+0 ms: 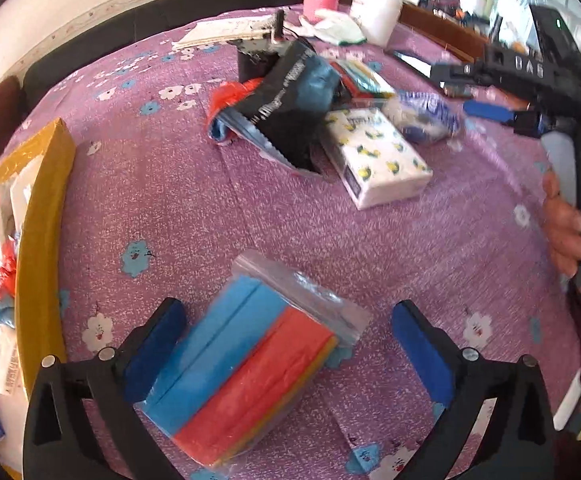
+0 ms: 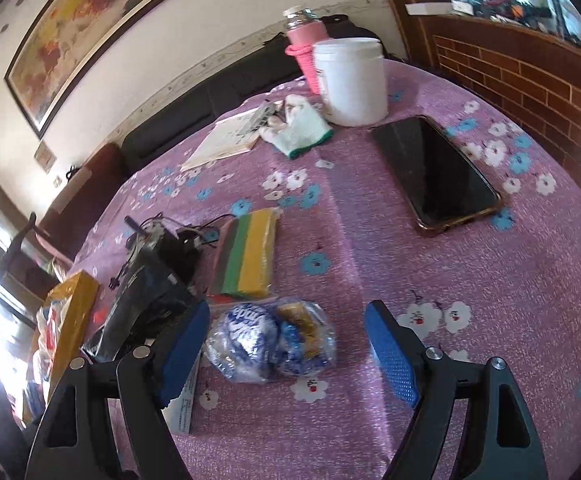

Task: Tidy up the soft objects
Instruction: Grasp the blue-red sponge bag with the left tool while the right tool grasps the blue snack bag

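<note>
Both jaws stand wide apart, gripping nothing. Between the left gripper point(image 1: 286, 354) fingers lies one clear bag of foam strips point(image 1: 250, 368), two blue and one red, touching neither pad. One blue-and-white wrapped bundle point(image 2: 270, 346) sits between the right gripper point(image 2: 286, 350) fingers. One yellow box point(image 1: 38, 240) stands at the left edge, bare purple tablecloth point(image 1: 178, 208) between it and the strips.

Your yellow box point(image 1: 42, 216) runs off the left wrist view's left edge, so you cannot make out most of its contents. Beyond the lemon-print tissue pack point(image 1: 378, 156), the blue-and-white bag point(image 1: 426, 116) is motion-blurred and its print unreadable. The black pouch point(image 1: 286, 104) hides whatever lies beneath it beside that pack.
</note>
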Demonstrator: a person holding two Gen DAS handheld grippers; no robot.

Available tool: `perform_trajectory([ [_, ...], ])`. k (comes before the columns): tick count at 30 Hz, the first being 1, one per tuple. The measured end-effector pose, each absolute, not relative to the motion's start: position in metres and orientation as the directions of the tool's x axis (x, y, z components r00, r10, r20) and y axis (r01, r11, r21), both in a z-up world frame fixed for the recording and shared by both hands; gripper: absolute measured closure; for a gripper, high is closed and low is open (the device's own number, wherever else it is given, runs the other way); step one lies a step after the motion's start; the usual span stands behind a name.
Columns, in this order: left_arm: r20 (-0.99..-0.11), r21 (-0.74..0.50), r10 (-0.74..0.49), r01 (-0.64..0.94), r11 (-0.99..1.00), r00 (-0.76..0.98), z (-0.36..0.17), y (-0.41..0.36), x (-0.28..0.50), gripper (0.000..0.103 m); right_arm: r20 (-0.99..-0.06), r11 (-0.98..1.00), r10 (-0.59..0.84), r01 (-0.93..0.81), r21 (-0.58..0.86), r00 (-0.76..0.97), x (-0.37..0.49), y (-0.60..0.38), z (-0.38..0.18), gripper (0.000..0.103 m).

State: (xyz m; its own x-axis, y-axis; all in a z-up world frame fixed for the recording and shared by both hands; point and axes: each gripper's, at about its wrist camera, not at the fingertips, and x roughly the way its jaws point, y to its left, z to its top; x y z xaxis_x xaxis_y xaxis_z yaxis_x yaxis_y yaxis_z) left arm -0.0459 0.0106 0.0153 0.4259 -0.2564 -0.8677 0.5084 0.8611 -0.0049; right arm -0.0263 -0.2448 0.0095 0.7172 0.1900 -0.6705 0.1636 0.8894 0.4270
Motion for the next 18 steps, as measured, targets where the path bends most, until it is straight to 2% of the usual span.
perform_trajectory([
  [10, -0.854, -0.021, -0.309, 0.566, 0.824, 0.418, 0.015, 0.012, -0.059, 0.000, -0.695, 0.880, 0.218, 0.169, 0.443, 0.685, -0.020, -0.246, -0.002, 0.019],
  [12, -0.853, 0.008, -0.280, 0.548, 0.837, 0.440, 0.016, 0.013, -0.060, 0.006, -0.701, 0.883, 0.228, 0.161, 0.442, 0.676, -0.015, -0.244, -0.004, 0.019],
  [13, -0.846, 0.004, -0.286, 0.540, 0.842, 0.451, 0.018, 0.013, -0.064, 0.017, -0.703, 0.888, 0.222, 0.157, 0.432, 0.675, -0.013, -0.242, -0.005, 0.019],
  [14, -0.838, 0.002, -0.292, 0.537, 0.844, 0.462, 0.020, 0.013, -0.068, 0.032, -0.703, 0.894, 0.220, 0.148, 0.423, 0.676, -0.011, -0.239, -0.005, 0.019],
  [16, -0.828, -0.004, -0.297, 0.525, 0.851, 0.476, 0.024, 0.015, -0.075, 0.054, -0.709, 0.906, 0.229, 0.121, 0.407, 0.667, -0.008, -0.232, -0.007, 0.018],
  [18, -0.821, -0.039, -0.320, 0.513, 0.858, 0.473, 0.027, 0.021, -0.082, 0.056, -0.723, 0.932, 0.200, 0.100, 0.349, 0.661, -0.007, -0.220, -0.007, 0.018],
])
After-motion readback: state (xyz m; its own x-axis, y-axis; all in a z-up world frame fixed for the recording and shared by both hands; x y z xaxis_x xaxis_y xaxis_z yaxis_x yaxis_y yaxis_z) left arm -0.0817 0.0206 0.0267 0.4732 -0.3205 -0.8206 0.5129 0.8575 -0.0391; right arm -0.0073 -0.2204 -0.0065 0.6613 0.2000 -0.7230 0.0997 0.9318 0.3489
